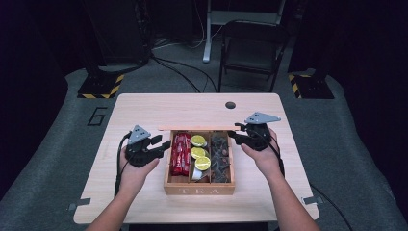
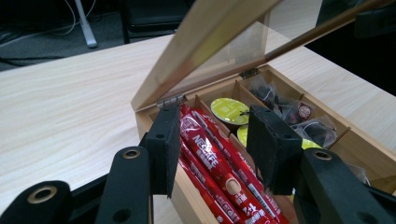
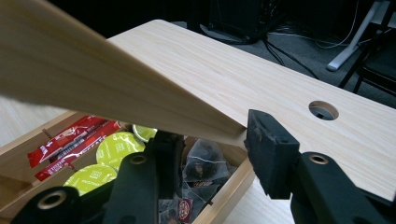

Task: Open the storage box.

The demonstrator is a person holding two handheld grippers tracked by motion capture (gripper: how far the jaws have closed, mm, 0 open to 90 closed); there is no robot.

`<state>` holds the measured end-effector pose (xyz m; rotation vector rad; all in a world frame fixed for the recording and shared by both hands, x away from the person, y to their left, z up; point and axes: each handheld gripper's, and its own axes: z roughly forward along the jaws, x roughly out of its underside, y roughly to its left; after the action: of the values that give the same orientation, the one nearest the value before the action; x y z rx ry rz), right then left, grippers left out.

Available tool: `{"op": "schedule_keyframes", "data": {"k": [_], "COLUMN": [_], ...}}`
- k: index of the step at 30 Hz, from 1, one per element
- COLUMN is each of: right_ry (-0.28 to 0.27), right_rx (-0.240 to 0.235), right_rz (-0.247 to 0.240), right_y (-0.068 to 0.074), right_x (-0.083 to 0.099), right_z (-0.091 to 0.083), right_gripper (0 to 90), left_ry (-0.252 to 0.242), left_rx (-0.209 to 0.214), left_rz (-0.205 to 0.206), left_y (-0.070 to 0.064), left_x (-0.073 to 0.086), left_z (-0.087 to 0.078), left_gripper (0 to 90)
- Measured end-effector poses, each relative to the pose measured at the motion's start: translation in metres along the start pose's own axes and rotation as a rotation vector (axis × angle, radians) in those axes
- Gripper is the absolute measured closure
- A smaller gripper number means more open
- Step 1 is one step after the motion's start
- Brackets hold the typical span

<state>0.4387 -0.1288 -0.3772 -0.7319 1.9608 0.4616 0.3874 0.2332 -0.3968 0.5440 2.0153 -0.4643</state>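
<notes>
1 wooden tea box [image 1: 199, 188] mid-table, 3 compartments | lid [image 3: 116, 88] raised at its 12 o'clock | right gripper [image 3: 212, 147] jaws wide, lid corner between them, grip unclear | left gripper [image 2: 212, 149] parted, empty, at 9 o'clock | 3 lime-green capsules [image 1: 199, 153]

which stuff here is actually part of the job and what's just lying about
In the job:
- wooden tea box
- its lid, raised, corner between the right gripper jaws
- left gripper, open at the box's left side

Lying about:
- folding chair
- floor cables
</notes>
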Motion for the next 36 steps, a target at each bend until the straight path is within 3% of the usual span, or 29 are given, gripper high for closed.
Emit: {"op": "schedule_keyframes", "data": {"k": [6, 11, 21, 36], "right_ry": [-0.001, -0.002, -0.002, -0.007], "right_rx": [0.002, 0.002, 0.003, 0.002], "right_rz": [0.0, -0.001, 0.003, -0.002], "right_y": [0.0, 0.0, 0.0, 0.0], "right_x": [0.0, 0.0, 0.0, 0.0], "right_z": [0.0, 0.0, 0.0, 0.0], "right_gripper": [57.0, 57.0, 57.0, 57.0], "left_ry": [0.013, 0.036, 0.037, 0.054], "left_rx": [0.001, -0.002, 0.003, 0.006], "left_rz": [-0.019, -0.011, -0.038, -0.023], "left_y": [0.0, 0.0, -0.004, -0.012], "left_x": [0.011, 0.018, 0.024, 0.028], "left_z": [0.011, 0.018, 0.031, 0.05], "left_gripper": [55.3, 55.4, 55.9, 55.6]}}
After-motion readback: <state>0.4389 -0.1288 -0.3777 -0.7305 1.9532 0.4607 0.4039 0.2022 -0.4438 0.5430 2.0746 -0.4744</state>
